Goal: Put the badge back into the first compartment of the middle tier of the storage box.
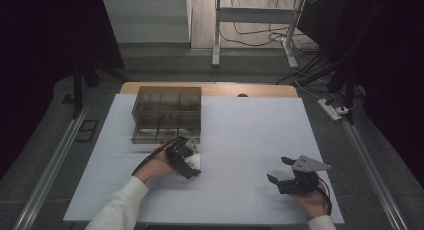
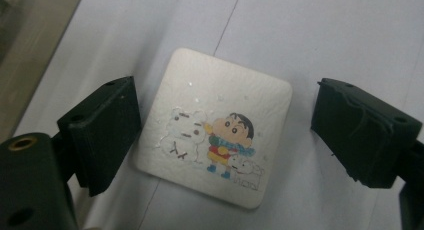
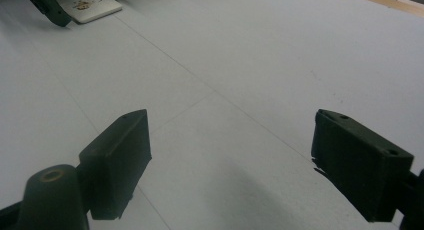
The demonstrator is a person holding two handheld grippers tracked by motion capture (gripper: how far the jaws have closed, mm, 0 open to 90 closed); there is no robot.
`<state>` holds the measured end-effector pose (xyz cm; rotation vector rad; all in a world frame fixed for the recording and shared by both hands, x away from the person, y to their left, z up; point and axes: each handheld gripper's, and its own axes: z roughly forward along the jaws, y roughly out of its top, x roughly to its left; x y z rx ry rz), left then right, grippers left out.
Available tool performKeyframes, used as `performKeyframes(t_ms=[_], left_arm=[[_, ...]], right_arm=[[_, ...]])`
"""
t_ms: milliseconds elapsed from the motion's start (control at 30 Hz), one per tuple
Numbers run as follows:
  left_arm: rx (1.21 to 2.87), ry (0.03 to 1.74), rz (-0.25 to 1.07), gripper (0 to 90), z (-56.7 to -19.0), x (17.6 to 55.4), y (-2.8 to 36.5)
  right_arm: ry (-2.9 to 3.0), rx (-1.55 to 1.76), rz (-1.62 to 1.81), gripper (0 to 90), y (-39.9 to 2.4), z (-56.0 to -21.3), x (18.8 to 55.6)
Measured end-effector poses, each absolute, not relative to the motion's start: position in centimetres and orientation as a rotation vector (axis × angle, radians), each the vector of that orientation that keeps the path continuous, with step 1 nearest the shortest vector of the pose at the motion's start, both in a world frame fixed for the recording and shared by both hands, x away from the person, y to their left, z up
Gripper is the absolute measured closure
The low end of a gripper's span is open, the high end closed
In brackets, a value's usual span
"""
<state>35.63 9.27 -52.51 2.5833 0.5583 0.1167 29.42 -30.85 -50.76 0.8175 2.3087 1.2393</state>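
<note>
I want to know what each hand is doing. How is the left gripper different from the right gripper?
The left gripper has a square white coaster with a cartoon boy and snowman lying flat between its open jaws; the right gripper has just bare white table between its jaws. The left gripper sits near the smoky clear box; the right gripper sits far from it, by the table's near right corner. Both are open and hold nothing.

No readable text or numbers anywhere.

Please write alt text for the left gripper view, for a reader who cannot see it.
A white square tile with a cartoon of a child and a snowman lies flat on the white table, between the open black jaws of the left hand-held gripper.
</note>
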Motion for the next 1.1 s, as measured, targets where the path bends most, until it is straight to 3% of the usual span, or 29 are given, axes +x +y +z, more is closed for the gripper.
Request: performKeyframes(t_ms=[400, 700, 1100], left_arm=[[2.575, 0.551, 0.113, 15.7, -52.57, 35.52, 9.43], [2.572, 0.519, 0.121, 31.8, -52.3, 34.97, 9.54], [2.564, 0.519, 0.13, 33.1, -52.28, 34.76, 9.56]], right_arm=[[2.31, 0.815, 1.24, 15.4, -30.73, -50.79, 29.4], [2.317, 0.812, 1.244, 15.4, -30.66, -50.68, 29.37], [2.312, 0.814, 1.241, 15.8, -30.61, -50.62, 29.34]])
